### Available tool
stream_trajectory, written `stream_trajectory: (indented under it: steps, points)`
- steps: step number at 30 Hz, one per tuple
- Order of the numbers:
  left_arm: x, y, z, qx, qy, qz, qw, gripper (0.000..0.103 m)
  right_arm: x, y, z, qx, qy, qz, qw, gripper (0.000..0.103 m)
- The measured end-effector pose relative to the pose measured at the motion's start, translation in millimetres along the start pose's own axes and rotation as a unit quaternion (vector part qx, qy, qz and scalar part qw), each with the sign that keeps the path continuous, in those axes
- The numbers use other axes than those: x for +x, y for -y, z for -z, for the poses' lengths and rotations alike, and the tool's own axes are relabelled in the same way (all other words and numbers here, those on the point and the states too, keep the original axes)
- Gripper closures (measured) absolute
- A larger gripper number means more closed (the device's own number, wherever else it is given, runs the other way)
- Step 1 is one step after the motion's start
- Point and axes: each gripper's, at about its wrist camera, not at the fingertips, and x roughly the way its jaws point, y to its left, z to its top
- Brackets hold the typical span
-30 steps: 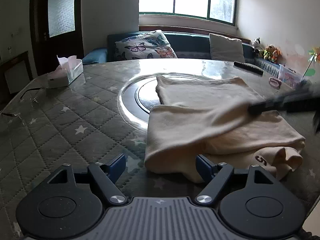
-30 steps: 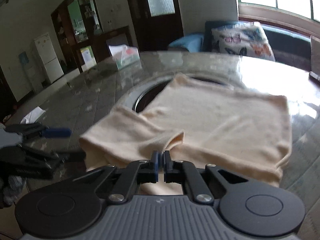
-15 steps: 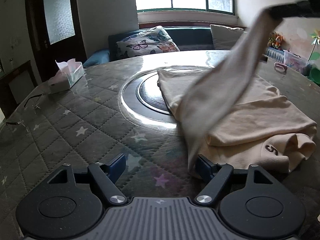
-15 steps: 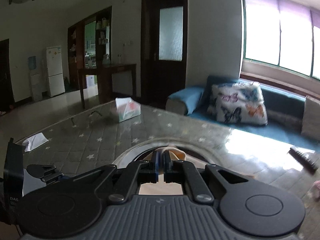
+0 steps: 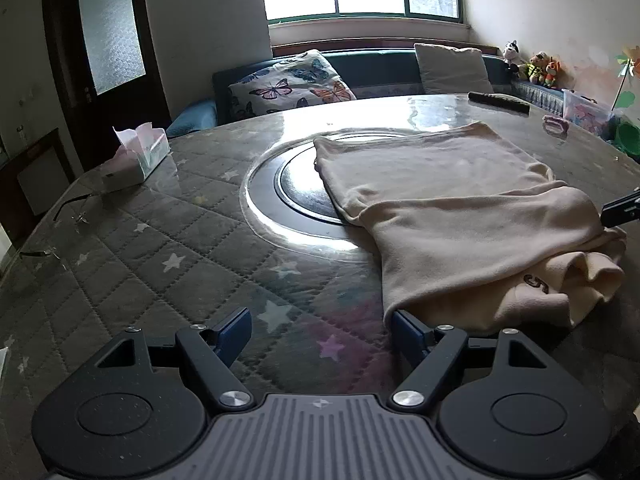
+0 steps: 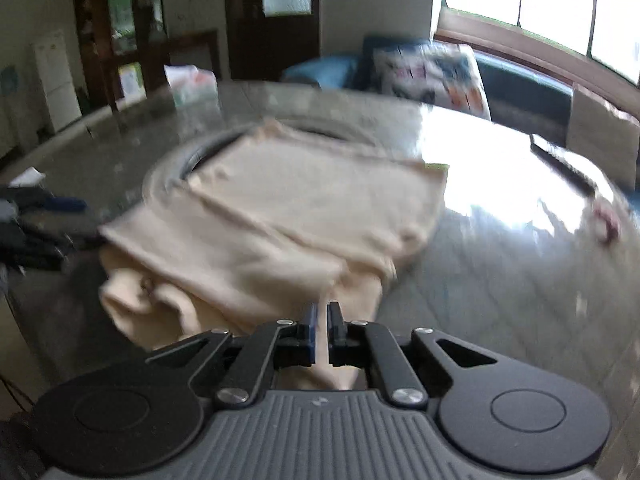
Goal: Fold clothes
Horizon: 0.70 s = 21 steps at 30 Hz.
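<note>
A cream garment [image 5: 452, 208] lies partly folded on the round table, over the dark centre disc, with a small dark logo near its front right corner. It also shows blurred in the right wrist view [image 6: 280, 220]. My left gripper [image 5: 320, 330] is open and empty just above the table; its right finger sits at the garment's front left corner. My right gripper [image 6: 320, 320] is shut on an edge of the garment, low at the cloth's right side. Its tip shows at the right edge of the left wrist view [image 5: 620, 210].
The table has a quilted star cover [image 5: 160, 248] under glass. A tissue box [image 5: 136, 156] and glasses [image 5: 76, 208] lie at the left. A remote [image 5: 500, 101] and a pink item [image 5: 556, 123] lie at the far right. A sofa with cushions [image 5: 292, 88] stands behind.
My right gripper lifted a flap of the garment high, carried it over to the right and brought it down onto the cloth. The left gripper stayed open, near the front corner.
</note>
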Motion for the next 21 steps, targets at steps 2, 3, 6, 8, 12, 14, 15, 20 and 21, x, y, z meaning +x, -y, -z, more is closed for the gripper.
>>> stream_trajectory:
  steps: [2,3,6,8,12,14,15,20,21]
  points:
    - [-4.2,-5.7,-2.1,-0.004,0.0,0.0,1.0,0.024,-3.4,7.0,2.4,0.016,0.001,-0.007,1.0,0.093]
    - [-6.4,-8.6,-3.8,-0.006,0.001,-0.001,1.0,0.024,-5.6,11.0,3.0,0.022,0.006,-0.008,1.0,0.093]
    - [-12.3,-13.9,-10.8,-0.008,0.014,-0.009,0.9998,0.023,-8.7,19.5,-4.5,0.045,0.024,-0.017,0.999,0.093]
    - [-15.1,-14.5,-17.7,-0.009,0.024,-0.014,0.9996,0.023,-7.1,25.7,-8.6,0.062,0.035,-0.027,0.997,0.093]
    - [-14.0,-10.8,-32.8,-0.008,0.044,-0.007,0.999,0.023,14.9,36.2,-19.1,0.111,0.037,-0.037,0.992,0.091]
    - [-10.3,-4.7,-39.1,-0.004,0.05,0.003,0.9987,0.023,27.1,39.4,-21.8,0.125,0.031,-0.039,0.991,0.091]
    - [-7.9,-0.9,-41.5,0.0,0.052,0.008,0.9986,0.023,32.1,40.2,-22.1,0.129,0.028,-0.042,0.99,0.091]
    - [11.6,20.7,-54.0,0.015,0.057,0.033,0.9977,0.024,42.0,33.2,-21.1,0.113,0.02,-0.044,0.992,0.094]
    - [15.9,25.0,-56.1,0.018,0.057,0.038,0.9975,0.024,40.1,29.3,-22.0,0.101,0.025,-0.036,0.994,0.099]
